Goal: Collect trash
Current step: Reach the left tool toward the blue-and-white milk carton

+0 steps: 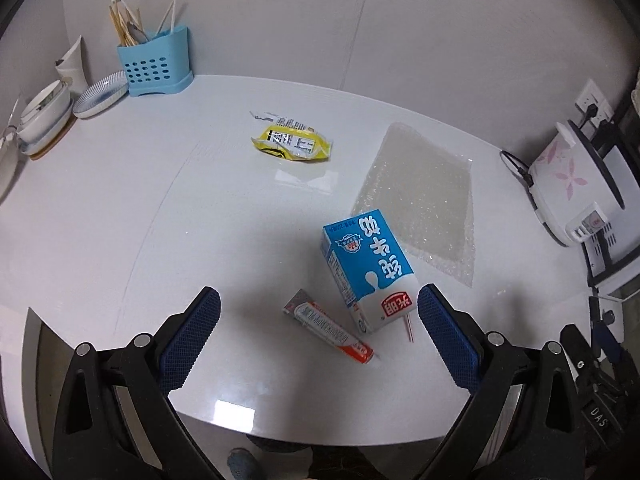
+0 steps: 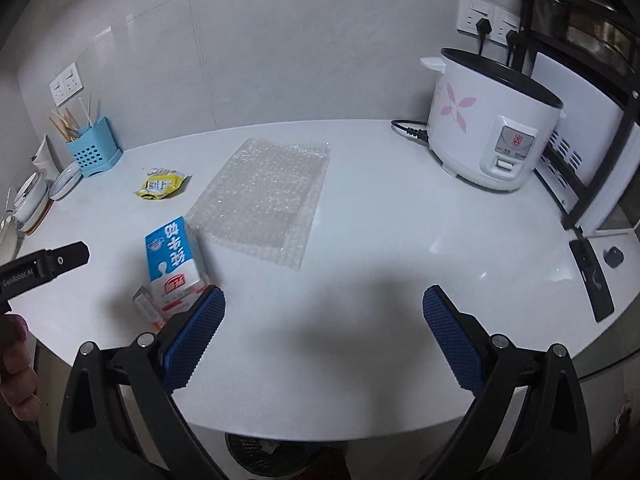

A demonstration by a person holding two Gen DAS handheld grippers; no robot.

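- The left gripper point(image 1: 319, 304) is hovering low over the white table point(image 1: 120, 220) with its jaws spread wide and nothing between them
- Its blue ribbed pads point(image 1: 192, 344) are framing two pieces of trash: a blue and white milk carton point(image 1: 366, 268) lying on its side, and a small tube point(image 1: 328, 330) with an orange end lying just beside the carton, nearer the camera
- The carton's lower end is sitting close to the right-hand pad, and a thin straw point(image 1: 409, 330) is poking out beneath it
- The right gripper point(image 2: 324, 304) is likewise standing released, jaws wide apart, holding nothing, over a bare stretch of table near the front edge
- In the right wrist view the milk carton point(image 2: 174, 270) is showing just past the left pad, with the tube point(image 2: 148, 308) partly hidden behind it
- A sheet of bubble wrap point(image 1: 424, 196) is lying flat on the table just beyond the carton, toward the wall
- A yellow snack wrapper point(image 1: 292, 142) is resting farther back, well apart from the carton
- A blue utensil holder point(image 1: 156, 64) with chopsticks is standing against the wall at the far left, with a patterned plate point(image 1: 100, 94) and bowls point(image 1: 44, 114) beside it
- A white rice cooker point(image 2: 490, 124) with pink flowers is sitting at the far right, its cord plugged into a wall socket point(image 2: 486, 14)
- A hand point(image 2: 16, 368) is appearing at the left edge of the right wrist view, gripping the other tool's black body
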